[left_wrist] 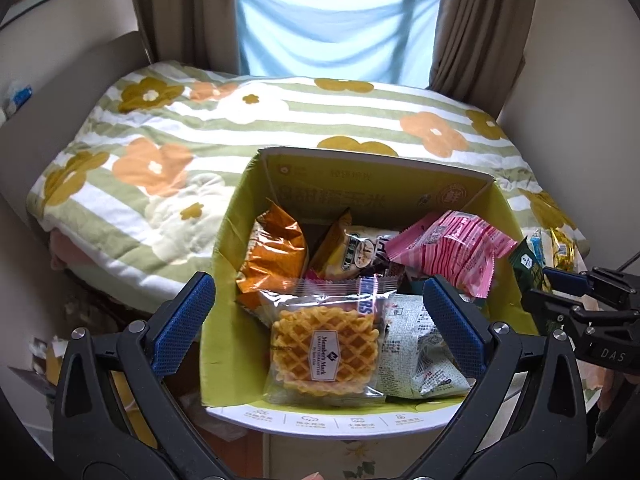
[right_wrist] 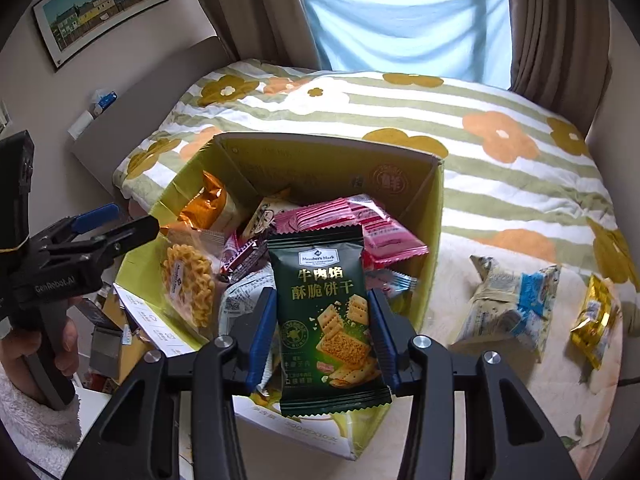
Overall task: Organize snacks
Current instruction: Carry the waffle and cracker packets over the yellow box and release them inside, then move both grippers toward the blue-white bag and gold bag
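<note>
The box (right_wrist: 434, 216) ahead already holds many snacks; the right gripper (right_wrist: 322, 320) clamps a green cracker packet (right_wrist: 326, 320), the left gripper (left_wrist: 320, 312) gapes empty, two packets (right_wrist: 508, 304) wait rightward.

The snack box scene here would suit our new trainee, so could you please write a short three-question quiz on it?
1. True or false: the right gripper holds the dark green cracker packet.
2. Which snack lies nearest the left gripper in the cardboard box? A) waffle packet B) pink packet C) orange packet
3. Name one snack not yet boxed, lying on the bed.

Key: 1 true; 2 A; 3 gold packet or blue-and-white packet.
</note>
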